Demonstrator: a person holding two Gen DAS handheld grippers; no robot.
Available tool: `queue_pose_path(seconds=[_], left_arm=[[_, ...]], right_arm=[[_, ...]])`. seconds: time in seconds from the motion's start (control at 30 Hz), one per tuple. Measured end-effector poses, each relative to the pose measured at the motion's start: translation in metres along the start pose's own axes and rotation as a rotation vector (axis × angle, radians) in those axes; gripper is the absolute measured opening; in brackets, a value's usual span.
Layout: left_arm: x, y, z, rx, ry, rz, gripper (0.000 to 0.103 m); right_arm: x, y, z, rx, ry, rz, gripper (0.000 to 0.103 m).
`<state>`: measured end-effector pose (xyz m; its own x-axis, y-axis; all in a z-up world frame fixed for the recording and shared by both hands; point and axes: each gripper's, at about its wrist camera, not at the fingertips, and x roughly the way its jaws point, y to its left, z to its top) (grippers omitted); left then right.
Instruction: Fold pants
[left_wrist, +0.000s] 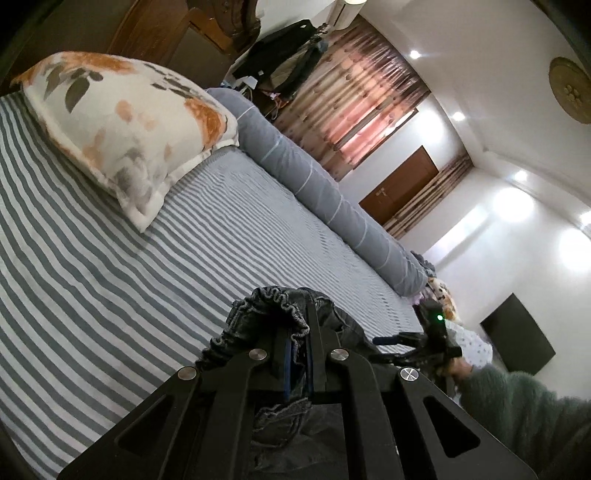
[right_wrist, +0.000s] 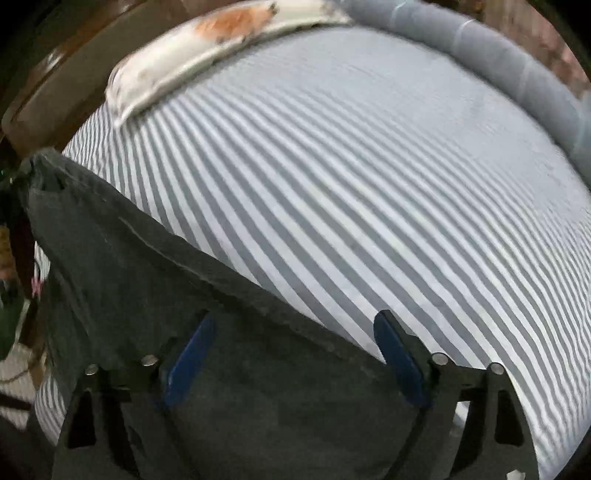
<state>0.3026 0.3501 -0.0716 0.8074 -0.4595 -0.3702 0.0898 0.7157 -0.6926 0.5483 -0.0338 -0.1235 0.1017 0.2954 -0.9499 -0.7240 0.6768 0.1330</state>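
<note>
The dark grey denim pants (right_wrist: 155, 280) stretch from lower middle to upper left in the right wrist view, held up over the striped bed (right_wrist: 351, 184). My left gripper (left_wrist: 297, 332) is shut on the pants' elastic waistband (left_wrist: 273, 306), raised above the bed. My right gripper (right_wrist: 291, 332) is open, its blue-padded fingers (right_wrist: 397, 358) spread wide with the pants fabric lying between them. In the left wrist view the right gripper (left_wrist: 417, 339) shows at lower right, held by a hand in a green sleeve.
A floral pillow (left_wrist: 125, 125) lies at the head of the bed, near the wooden headboard (left_wrist: 177, 33). A long grey bolster (left_wrist: 325, 184) runs along the bed's far side. Curtains and a door stand beyond.
</note>
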Motion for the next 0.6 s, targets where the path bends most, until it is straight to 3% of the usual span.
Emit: queue_pose_path(seconds=[0.13, 0.2, 0.27, 0.47, 0.6], left_arm=[[0.002, 0.000, 0.001, 0.007, 0.007, 0.014, 0.005], [0.002, -0.001, 0.001, 0.013, 0.011, 0.023, 0.005], [0.004, -0.002, 0.001, 0.017, 0.013, 0.046, 0.005], [0.008, 0.003, 0.003, -0.019, 0.008, 0.107, 0.005], [0.007, -0.008, 0.008, 0.032, 0.029, 0.140, 0.005]], right_arm=[[0.011, -0.005, 0.003, -0.038, 0.079, 0.045, 0.052], [0.010, -0.004, 0.003, -0.051, 0.088, 0.049, 0.025], [0.001, 0.006, 0.001, -0.084, 0.073, 0.032, 0.009], [-0.049, 0.026, -0.024, -0.058, -0.068, -0.109, 0.006], [-0.086, 0.049, -0.039, -0.028, -0.136, -0.239, 0.006]])
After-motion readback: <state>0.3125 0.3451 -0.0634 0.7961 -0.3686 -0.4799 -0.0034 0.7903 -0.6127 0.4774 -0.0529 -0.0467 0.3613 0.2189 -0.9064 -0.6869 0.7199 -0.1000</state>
